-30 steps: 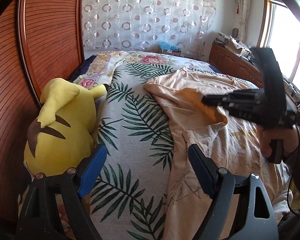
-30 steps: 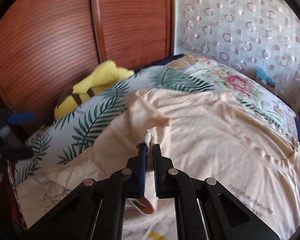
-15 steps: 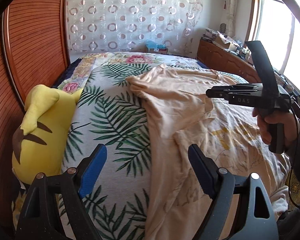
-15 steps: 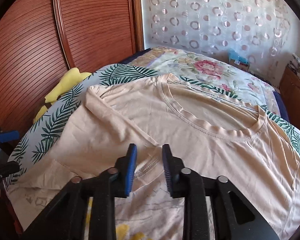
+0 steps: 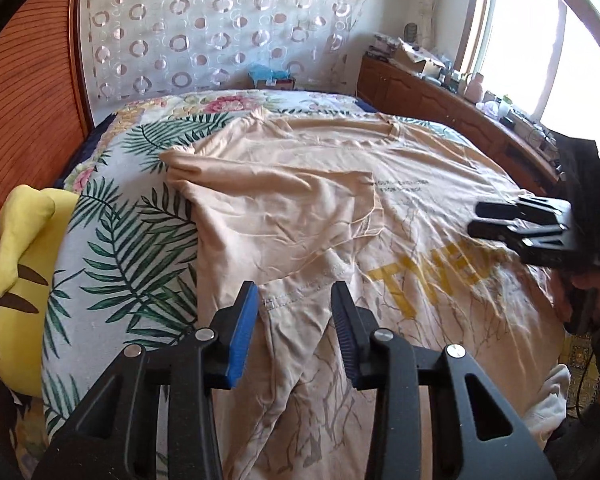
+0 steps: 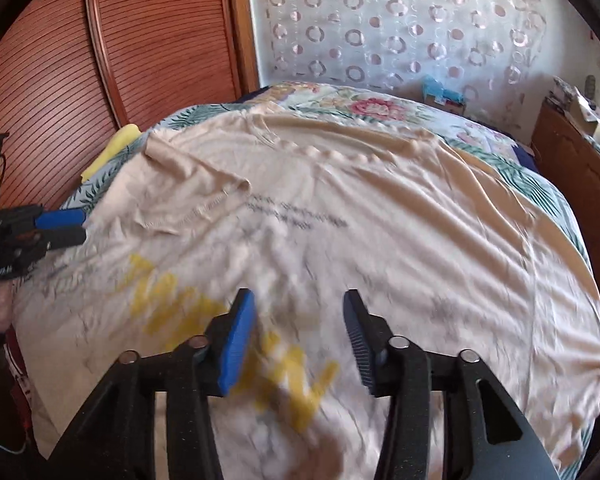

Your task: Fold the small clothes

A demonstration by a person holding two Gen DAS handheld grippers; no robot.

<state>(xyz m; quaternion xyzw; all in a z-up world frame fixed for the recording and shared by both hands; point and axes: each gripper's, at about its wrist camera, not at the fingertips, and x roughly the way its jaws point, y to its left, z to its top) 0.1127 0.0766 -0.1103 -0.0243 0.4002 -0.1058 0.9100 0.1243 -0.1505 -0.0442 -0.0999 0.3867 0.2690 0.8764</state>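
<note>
Peach cotton covers most of the bed (image 5: 112, 200): a T-shirt (image 5: 300, 200) lies spread front-up across the leaf-print bedspread, its neckline toward twelve o'clock and its yellow lettering (image 5: 432, 276) low at four o'clock in the left wrist view. That view shows one sleeve folded in over the chest, its stitched hem lying between the fingers of the left gripper (image 5: 294, 320), whose jaws are closing but do not yet press the cloth. It alone shows the yellow plush toy (image 5: 16, 272) whole at nine o'clock, the window (image 5: 540, 40) and the cluttered wooden sideboard (image 5: 440, 92) at two o'clock, and the right gripper (image 5: 480, 220) from the side at three o'clock, with the hand (image 5: 588, 300) under it. The right wrist view is blurred near the bottom; there the right gripper (image 6: 298, 332) hangs over the lettering (image 6: 228, 328) with its jaws opening and nothing between them. It alone shows the shirt's (image 6: 380, 200) far side reaching the bed's edge at four o'clock, plus the left gripper (image 6: 82, 226) at nine o'clock; only a corner of the toy (image 6: 116, 148) shows there.
</note>
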